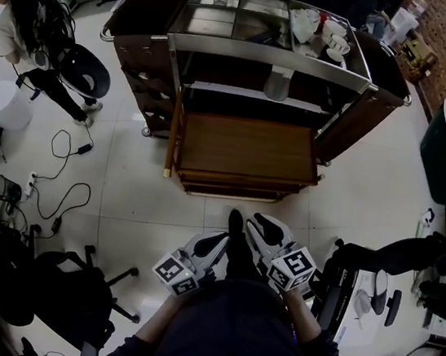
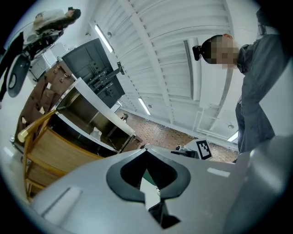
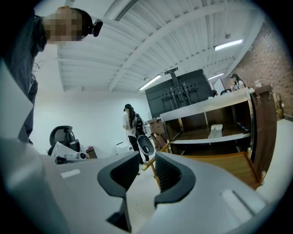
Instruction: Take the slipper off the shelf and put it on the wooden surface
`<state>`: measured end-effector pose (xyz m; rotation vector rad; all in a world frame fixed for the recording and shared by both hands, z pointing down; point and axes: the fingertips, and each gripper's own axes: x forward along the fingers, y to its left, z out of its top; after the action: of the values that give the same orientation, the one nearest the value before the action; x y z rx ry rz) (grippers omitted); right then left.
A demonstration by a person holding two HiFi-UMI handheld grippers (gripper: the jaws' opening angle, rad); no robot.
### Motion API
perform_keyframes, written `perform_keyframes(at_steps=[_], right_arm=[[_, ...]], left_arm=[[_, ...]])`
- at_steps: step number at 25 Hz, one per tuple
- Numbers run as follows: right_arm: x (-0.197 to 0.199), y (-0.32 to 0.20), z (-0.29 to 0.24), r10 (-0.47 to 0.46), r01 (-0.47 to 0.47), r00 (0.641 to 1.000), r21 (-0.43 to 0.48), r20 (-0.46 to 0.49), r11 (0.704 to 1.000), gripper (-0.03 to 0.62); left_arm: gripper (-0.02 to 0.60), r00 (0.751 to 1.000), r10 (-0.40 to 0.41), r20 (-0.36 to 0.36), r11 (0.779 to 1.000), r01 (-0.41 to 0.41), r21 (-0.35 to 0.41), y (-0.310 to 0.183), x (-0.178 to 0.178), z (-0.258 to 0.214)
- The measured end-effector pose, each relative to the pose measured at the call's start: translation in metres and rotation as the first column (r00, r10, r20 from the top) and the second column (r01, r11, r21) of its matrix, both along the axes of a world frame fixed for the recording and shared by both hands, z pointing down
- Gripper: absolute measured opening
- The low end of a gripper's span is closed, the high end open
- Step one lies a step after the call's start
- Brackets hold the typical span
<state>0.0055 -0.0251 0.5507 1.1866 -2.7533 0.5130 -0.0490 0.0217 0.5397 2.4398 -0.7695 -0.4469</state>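
A white slipper [image 1: 277, 84] stands on the middle shelf of a steel and dark wood cart [image 1: 269, 54]. Below it, the wooden surface [image 1: 248, 148] juts toward me, bare. Both grippers hang close to my body, well short of the cart. My left gripper [image 1: 215, 246] is shut with nothing between its jaws; in its own view the fingertips meet [image 2: 145, 148] and the slipper [image 2: 95, 133] shows small on the shelf. My right gripper [image 1: 265, 227] stands open and empty. In the right gripper view [image 3: 147, 160], the slipper [image 3: 214, 131] sits above the wooden surface [image 3: 224, 163].
White cups and cloths [image 1: 329, 36] lie on the cart's top. A person [image 1: 15, 16] stands at the far left beside an office chair [image 1: 86, 71] and a white bin [image 1: 7, 106]. Cables [image 1: 62, 183] trail on the tiled floor. A black chair [image 1: 67, 291] stands near left.
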Motion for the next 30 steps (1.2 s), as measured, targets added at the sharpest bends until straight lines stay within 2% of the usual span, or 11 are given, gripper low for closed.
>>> perform_keyframes(at_steps=[4,6,13,16,21,25,30], right_arm=[[0.016,-0.073,0.016,-0.008,0.008,1.0,0.0,-0.026,1.0,0.101],[0.027,-0.117,0.025,-0.008,0.008,0.999,-0.006,-0.038,1.0,0.104],[0.067,-0.281,0.063,0.005,-0.008,0.994,-0.021,-0.112,1.0,0.158],[0.089,-0.353,0.081,0.056,-0.058,0.989,-0.013,-0.14,0.998,0.167],[0.12,-0.455,0.107,0.128,-0.129,0.976,0.004,-0.177,0.992,0.19],[0.127,-0.517,0.129,0.149,-0.153,0.961,0.0,-0.233,0.988,0.206],[0.131,-0.575,0.159,0.18,-0.193,0.926,-0.008,-0.333,0.981,0.222]], left_arm=[[0.026,0.999,-0.031,0.026,0.998,0.033,-0.05,-0.047,0.007,0.013],[0.05,0.997,-0.05,0.053,0.996,0.054,-0.076,-0.078,0.014,0.017],[0.238,0.976,-0.116,0.183,0.979,0.143,-0.142,-0.203,0.052,0.036],[0.242,0.963,-0.132,0.233,0.975,0.169,-0.145,-0.254,0.068,0.036],[0.315,0.952,-0.139,0.273,0.974,0.181,-0.134,-0.318,0.093,0.035],[0.328,0.946,-0.148,0.289,0.967,0.2,-0.158,-0.346,0.097,0.042],[0.328,0.944,-0.146,0.296,0.966,0.201,-0.165,-0.361,0.098,0.039]])
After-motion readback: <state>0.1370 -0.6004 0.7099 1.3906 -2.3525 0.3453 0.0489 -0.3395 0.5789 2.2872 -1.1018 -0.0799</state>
